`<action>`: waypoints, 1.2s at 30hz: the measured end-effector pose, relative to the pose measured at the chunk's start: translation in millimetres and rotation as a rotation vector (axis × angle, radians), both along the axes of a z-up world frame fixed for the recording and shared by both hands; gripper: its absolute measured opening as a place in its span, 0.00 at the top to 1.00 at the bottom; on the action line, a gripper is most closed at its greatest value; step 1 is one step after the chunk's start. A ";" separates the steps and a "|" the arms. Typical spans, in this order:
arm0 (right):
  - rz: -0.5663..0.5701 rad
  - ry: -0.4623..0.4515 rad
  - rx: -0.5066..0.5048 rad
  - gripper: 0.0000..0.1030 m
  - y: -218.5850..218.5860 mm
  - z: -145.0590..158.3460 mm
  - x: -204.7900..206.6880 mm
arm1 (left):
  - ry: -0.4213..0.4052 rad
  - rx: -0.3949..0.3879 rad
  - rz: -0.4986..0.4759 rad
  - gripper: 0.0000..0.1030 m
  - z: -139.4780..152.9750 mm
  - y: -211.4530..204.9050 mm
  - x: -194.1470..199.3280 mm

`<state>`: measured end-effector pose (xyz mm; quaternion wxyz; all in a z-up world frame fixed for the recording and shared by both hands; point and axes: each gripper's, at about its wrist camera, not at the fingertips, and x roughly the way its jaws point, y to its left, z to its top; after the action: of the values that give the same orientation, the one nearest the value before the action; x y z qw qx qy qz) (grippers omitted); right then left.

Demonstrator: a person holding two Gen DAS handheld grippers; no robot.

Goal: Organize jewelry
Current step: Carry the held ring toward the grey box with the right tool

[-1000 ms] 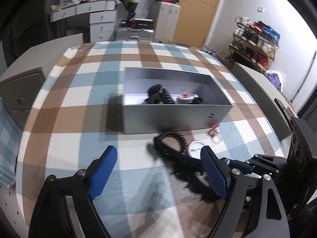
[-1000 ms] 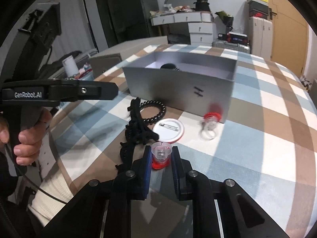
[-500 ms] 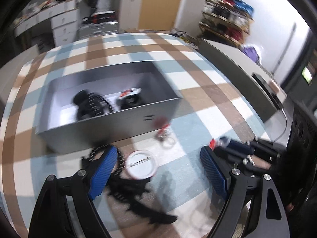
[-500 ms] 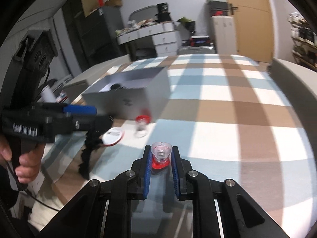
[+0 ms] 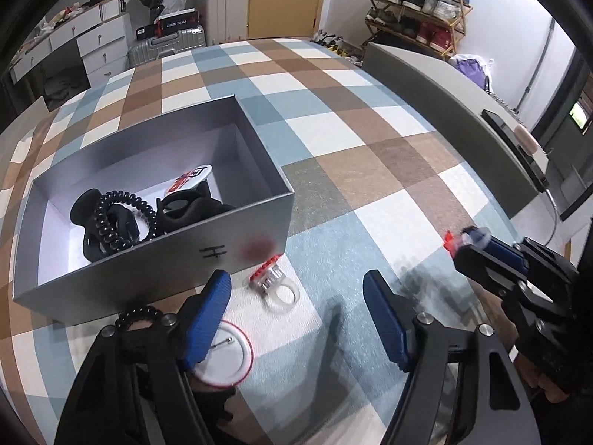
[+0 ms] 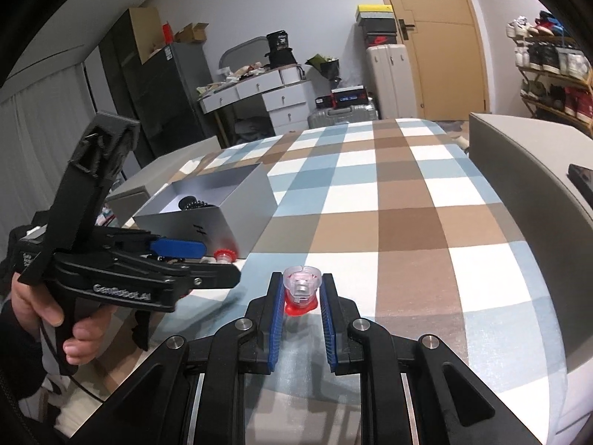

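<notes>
Silver box (image 5: 155, 256) on the checked cloth (image 5: 333, 118), one toy ring in the grip and one loose beside it.

Blue-padded and spread wide, the left gripper (image 5: 296, 315) holds nothing and hangs low over the cloth near the box's front wall, with a clear ring with a red top (image 5: 272, 283) lying on its side between the fingers and a white pin badge (image 5: 226, 356) under the left finger. A black coil hair tie (image 5: 111, 222) and other dark pieces lie in the box with a second badge (image 5: 189, 180). Off to the right, the right gripper (image 6: 301, 293) is clamped on another clear, red-based ring (image 6: 301, 289), held above the cloth and away from the box.
</notes>
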<state>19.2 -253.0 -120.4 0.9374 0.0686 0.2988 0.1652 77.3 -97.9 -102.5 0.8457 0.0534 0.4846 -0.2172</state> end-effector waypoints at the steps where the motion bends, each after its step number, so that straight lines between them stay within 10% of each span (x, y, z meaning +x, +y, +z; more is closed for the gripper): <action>1: 0.002 -0.001 -0.003 0.82 0.5 -0.3 -0.3 | 0.003 0.006 0.002 0.37 -1.2 -0.8 1.2; 17: 0.006 0.004 0.005 0.82 -2.3 -2.5 1.3 | 0.007 0.099 0.042 0.80 -8.5 -4.2 8.1; 36: 0.006 -0.018 -0.064 0.82 17.1 14.2 -1.7 | -0.010 0.029 -0.009 0.85 13.4 8.7 -11.3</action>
<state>17.5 -236.0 -106.2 0.9412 0.0364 0.2957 0.1591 66.0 -89.3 -89.1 0.8462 0.0691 0.4833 -0.2136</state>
